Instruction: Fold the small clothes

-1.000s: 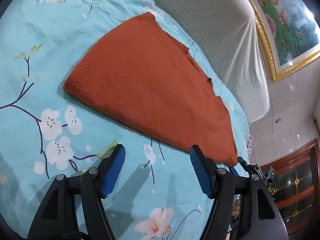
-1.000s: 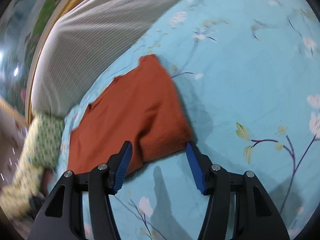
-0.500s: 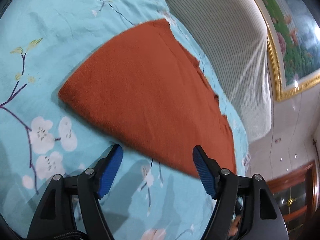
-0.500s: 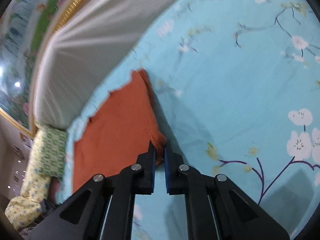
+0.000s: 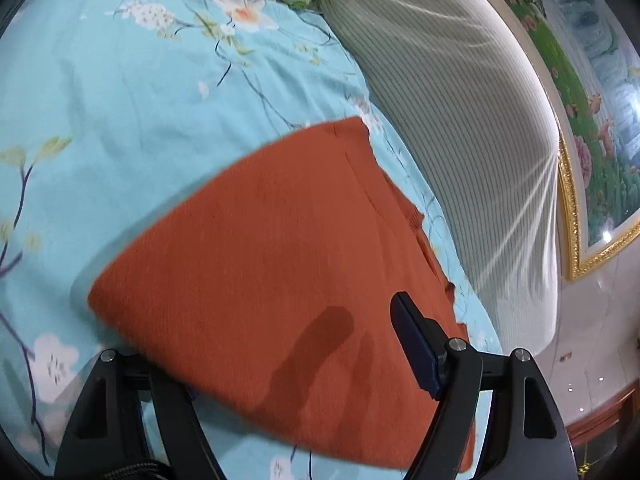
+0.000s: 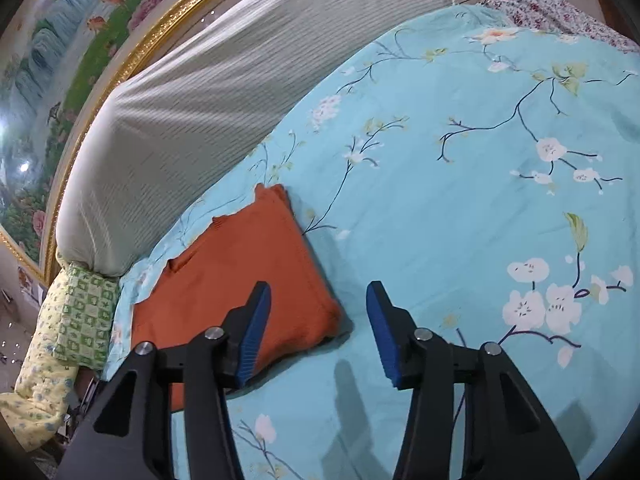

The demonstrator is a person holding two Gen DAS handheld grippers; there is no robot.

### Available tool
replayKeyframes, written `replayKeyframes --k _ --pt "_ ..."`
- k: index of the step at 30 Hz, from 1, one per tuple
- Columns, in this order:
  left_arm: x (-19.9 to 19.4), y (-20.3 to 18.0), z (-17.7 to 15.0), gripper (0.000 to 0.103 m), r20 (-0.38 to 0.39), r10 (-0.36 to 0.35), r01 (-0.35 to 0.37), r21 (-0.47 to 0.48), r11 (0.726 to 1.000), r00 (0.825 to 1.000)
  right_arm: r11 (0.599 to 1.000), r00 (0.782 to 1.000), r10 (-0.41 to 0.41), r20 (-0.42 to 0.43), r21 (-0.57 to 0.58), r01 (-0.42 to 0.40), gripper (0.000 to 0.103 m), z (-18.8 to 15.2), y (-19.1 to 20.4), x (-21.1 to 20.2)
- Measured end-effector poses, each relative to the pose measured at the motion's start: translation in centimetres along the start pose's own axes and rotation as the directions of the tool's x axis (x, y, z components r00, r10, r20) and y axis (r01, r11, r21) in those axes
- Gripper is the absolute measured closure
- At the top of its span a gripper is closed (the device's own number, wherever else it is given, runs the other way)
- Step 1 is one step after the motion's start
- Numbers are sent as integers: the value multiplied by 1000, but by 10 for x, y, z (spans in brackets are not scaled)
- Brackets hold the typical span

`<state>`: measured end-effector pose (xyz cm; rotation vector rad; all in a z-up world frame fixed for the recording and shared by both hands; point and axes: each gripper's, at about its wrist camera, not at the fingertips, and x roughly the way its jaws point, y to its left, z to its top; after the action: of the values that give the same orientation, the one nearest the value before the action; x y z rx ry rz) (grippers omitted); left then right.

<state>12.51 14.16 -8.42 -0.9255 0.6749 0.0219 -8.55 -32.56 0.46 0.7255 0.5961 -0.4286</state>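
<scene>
On the turquoise floral bedsheet (image 6: 460,208) lies the folded rust-orange knit garment (image 5: 272,280), flat, w/ its raw edges toward the striped grey-white bolster (image 6: 192,120) at 12 o'clock. The left gripper (image 5: 280,384) is spread wide: the garment's near edge lies over its 9 o'clock finger, prob. resting on it, while the blue pad (image 5: 414,350) at 3 o'clock sits above the cloth. The right gripper (image 6: 318,330) is also spread, holding nothing, the folded corner between its pads. Risk: closing the left one now may pinch only the top layer, so a lift would peel the fold open; dragging would bunch the sheet.
</scene>
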Motion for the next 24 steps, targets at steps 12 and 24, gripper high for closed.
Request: replayKeyframes --k 12,24 --pt "6 -69 6 88 -48 -122 131 304 944 991 988 985 139 -104 -53 -145 49 6 23 24" --pt "70 -179 -120 86 -414 -186 409 556 724 891 960 916 259 -307 -19 -279 49 50 34 106"
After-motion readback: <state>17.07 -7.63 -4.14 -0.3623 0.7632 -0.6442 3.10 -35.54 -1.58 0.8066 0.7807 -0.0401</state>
